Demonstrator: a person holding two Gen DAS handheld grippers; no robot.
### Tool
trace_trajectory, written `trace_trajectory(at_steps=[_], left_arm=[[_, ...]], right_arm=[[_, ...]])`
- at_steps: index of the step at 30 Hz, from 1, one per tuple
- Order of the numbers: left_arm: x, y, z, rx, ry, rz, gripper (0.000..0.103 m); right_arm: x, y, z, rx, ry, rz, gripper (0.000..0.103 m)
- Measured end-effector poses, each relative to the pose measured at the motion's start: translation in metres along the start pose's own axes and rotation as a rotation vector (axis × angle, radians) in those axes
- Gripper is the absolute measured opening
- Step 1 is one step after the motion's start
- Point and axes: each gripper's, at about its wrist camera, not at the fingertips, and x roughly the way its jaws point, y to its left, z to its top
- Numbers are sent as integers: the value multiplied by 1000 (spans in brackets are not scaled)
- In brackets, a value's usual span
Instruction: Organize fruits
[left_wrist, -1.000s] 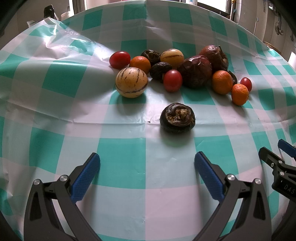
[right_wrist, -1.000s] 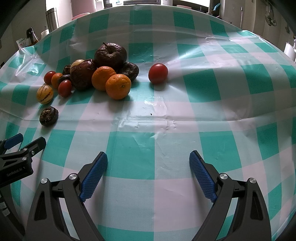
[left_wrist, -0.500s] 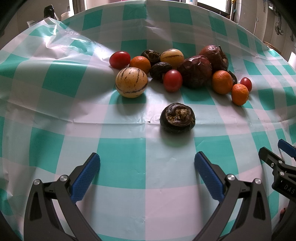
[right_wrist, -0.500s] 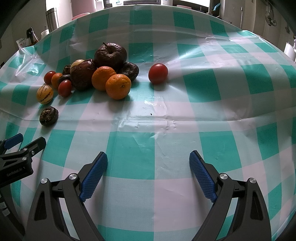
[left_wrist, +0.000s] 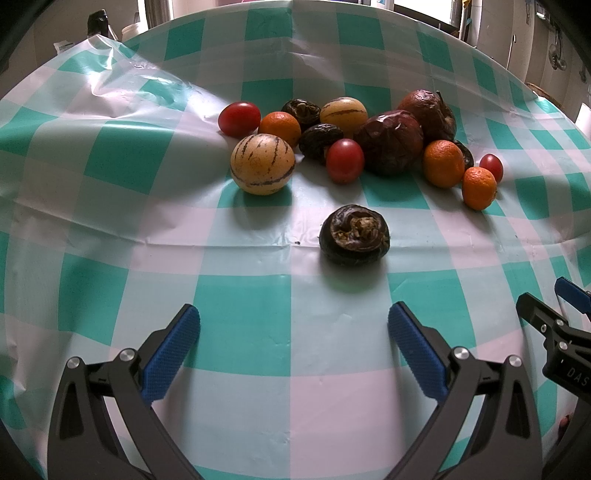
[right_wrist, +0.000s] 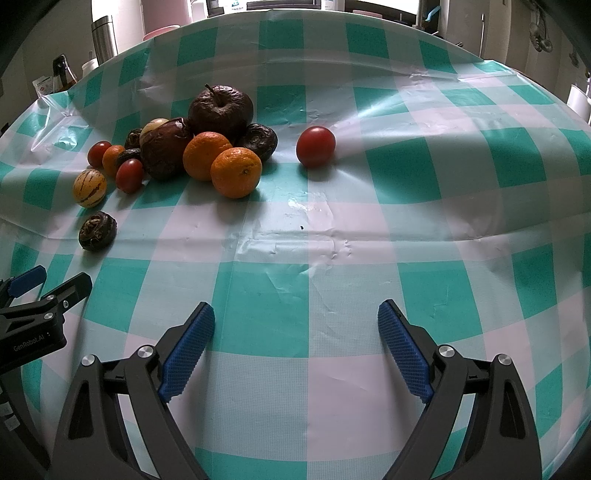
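Presently: sorting not yet begun, by appearance. Left gripper (left_wrist: 293, 328), jaws spread wide, empty, low over the checked tablecloth (left_wrist: 110, 221). Right gripper (right_wrist: 295, 334), likewise spread and empty. Item nearest: one dark wrinkled fruit (left_wrist: 354, 235), lying alone, just ahead of the left gripper and slightly right of its centreline; puckered crown uppermost, skin shrivelled. Behind it, a loose cluster: striped yellow fruit (left_wrist: 262, 164), tomatoes, oranges, shrivelled dark apples. One tomato (right_wrist: 315, 146) apart, right of the heap. Next move, probably: advance, straddle the lone fruit, close gently.
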Motion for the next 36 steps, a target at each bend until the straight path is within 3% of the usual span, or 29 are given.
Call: trace_trajectory(at_steps=[36], left_arm=[[0,0,0,0,0,0,102]], right_arm=[[0,0,3,11,1,-8,88]])
